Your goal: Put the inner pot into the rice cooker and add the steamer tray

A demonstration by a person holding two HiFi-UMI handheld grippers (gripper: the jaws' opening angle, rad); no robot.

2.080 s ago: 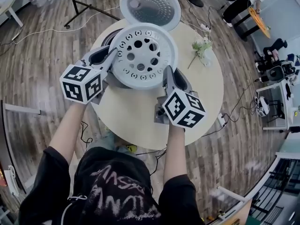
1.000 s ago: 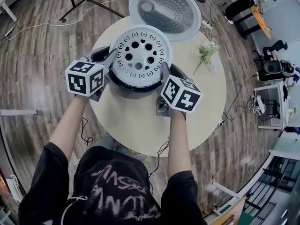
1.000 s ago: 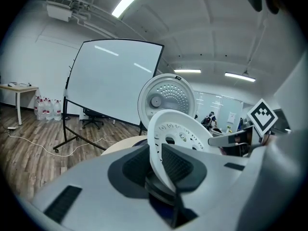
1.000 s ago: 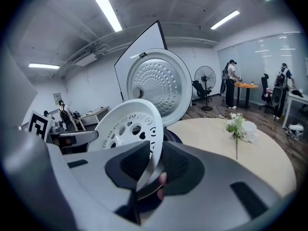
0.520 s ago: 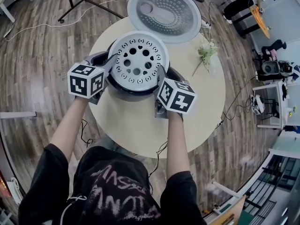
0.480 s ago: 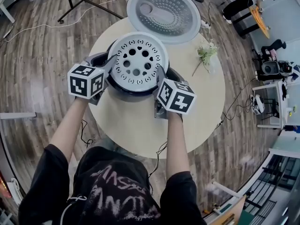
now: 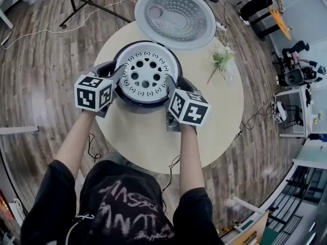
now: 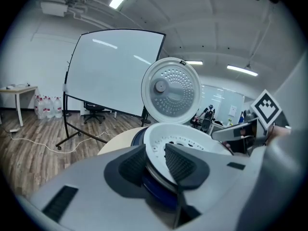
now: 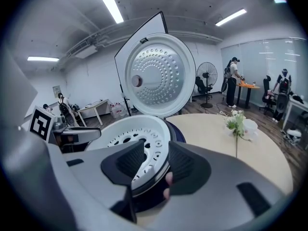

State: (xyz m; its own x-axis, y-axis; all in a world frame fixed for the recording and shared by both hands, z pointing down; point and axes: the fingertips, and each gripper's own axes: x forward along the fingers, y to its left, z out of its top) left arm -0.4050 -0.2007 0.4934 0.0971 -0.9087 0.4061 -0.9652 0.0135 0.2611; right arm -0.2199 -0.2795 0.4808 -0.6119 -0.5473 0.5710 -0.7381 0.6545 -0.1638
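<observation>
Head view only: steamer tray (image 7: 145,74) is seated in the mouth of the rice cooker (image 7: 129,99), with the lid (image 7: 175,15) standing open beyond both tools. Left gripper (image 7: 115,74) and right gripper (image 7: 171,83) are at opposite sides of the tray.

Gripper views only: the pads. Left gripper is about half open and its jaws have just been opening. The tray rim is between the pads, which do not press on it. Right gripper is the same, with gaps either side of the rim. Flowers (image 9: 237,121) lie on the table (image 7: 214,116), off the right gripper's right.

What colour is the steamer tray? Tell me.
The steamer tray is white with round holes; clearest in the head view.
</observation>
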